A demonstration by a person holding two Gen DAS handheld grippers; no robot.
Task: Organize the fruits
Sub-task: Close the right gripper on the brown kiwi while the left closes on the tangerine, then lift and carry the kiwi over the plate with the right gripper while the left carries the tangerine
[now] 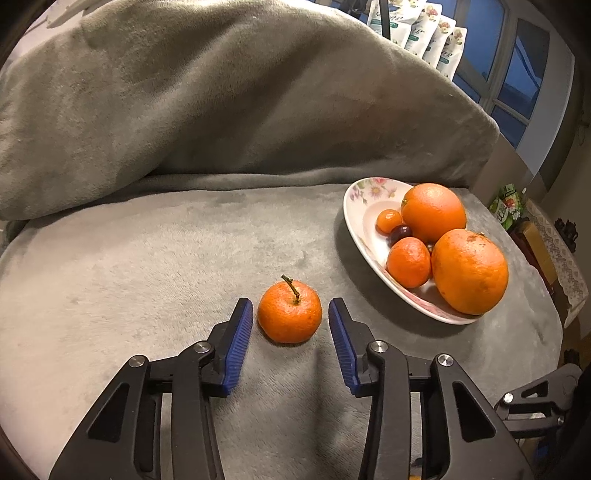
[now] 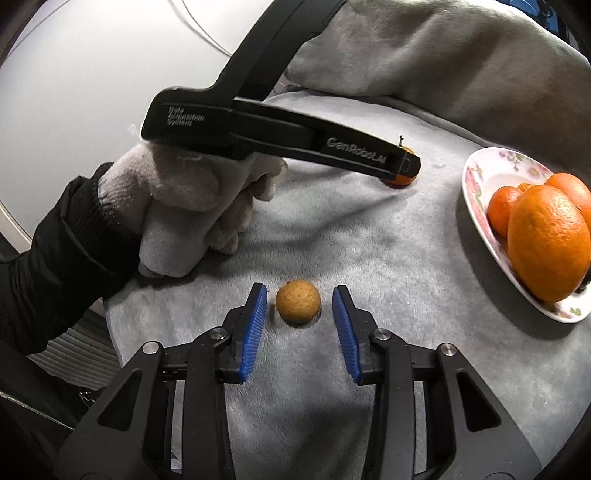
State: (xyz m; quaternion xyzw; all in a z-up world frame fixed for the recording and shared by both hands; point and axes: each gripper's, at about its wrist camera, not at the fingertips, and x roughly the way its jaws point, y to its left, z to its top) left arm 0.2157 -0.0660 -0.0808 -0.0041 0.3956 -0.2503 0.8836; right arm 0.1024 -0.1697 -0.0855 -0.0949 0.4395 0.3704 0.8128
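Note:
A stemmed mandarin (image 1: pixel 289 316) lies on the grey blanket between the blue pads of my left gripper (image 1: pixel 290 308); small gaps show on both sides, so the gripper is open. In the right wrist view a small round tan fruit (image 2: pixel 298 301) sits between the pads of my right gripper (image 2: pixel 299 295), also with gaps, open. A flowered plate (image 1: pixel 356 206) at the right holds two large oranges (image 1: pixel 469 271), smaller mandarins and a dark grape (image 1: pixel 400 232). The same plate (image 2: pixel 476 184) appears at the right of the right wrist view, and the mandarin (image 2: pixel 400 180) peeks from behind the left gripper's body.
A grey blanket (image 1: pixel 147 258) covers the round seat and the raised backrest (image 1: pixel 221 103) behind it. A gloved hand (image 2: pixel 184 206) with a black sleeve holds the left gripper. White snack bags (image 1: pixel 424 33) stand by a window at the back right. The seat edge drops off at right.

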